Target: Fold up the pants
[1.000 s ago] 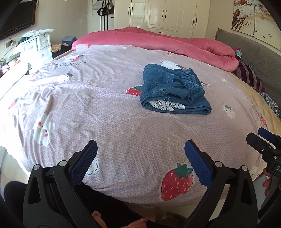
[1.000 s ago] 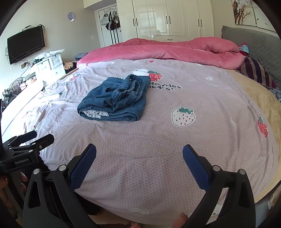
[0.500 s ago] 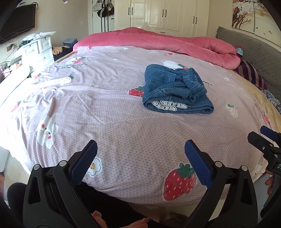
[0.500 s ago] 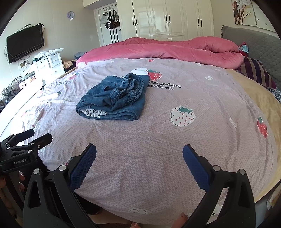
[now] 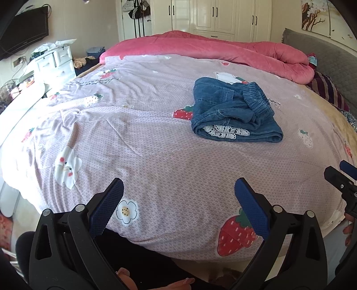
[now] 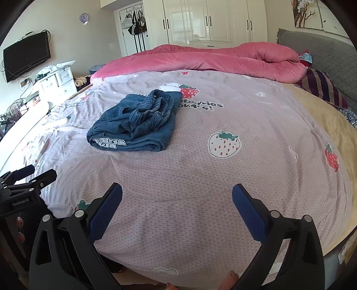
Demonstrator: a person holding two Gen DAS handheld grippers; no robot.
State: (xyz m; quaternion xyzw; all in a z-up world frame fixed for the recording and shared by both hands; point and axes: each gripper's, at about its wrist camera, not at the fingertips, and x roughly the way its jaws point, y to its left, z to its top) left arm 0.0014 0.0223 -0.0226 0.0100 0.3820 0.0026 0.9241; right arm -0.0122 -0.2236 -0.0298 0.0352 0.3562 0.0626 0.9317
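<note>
Bedroom, bed (image 5: 156, 142) under lilac strawberry-print sheet; pink duvet (image 5: 223, 49) bunched at far edge. One pair denim pants (image 5: 234, 113), folded into compact bundle, elastic waistband on top, white lace trim showing at near edge; lies mid-bed, well apart from both tools. Left gripper (image 5: 178, 196): jaws wide open, empty, at near bed edge. Right gripper (image 6: 177, 198): jaws wide open, empty. Judgement: denim soft, limp, moderately heavy, not slippery, not fragile; layers likely to slide apart. Best hold: thick folded edge or waistband, both grippers. Count: pants one, grippers two.

Pink quilt (image 5: 223, 48) bunched beyond strawberry-print sheet (image 5: 145, 133); white wardrobe (image 6: 214, 21) behind.
</note>
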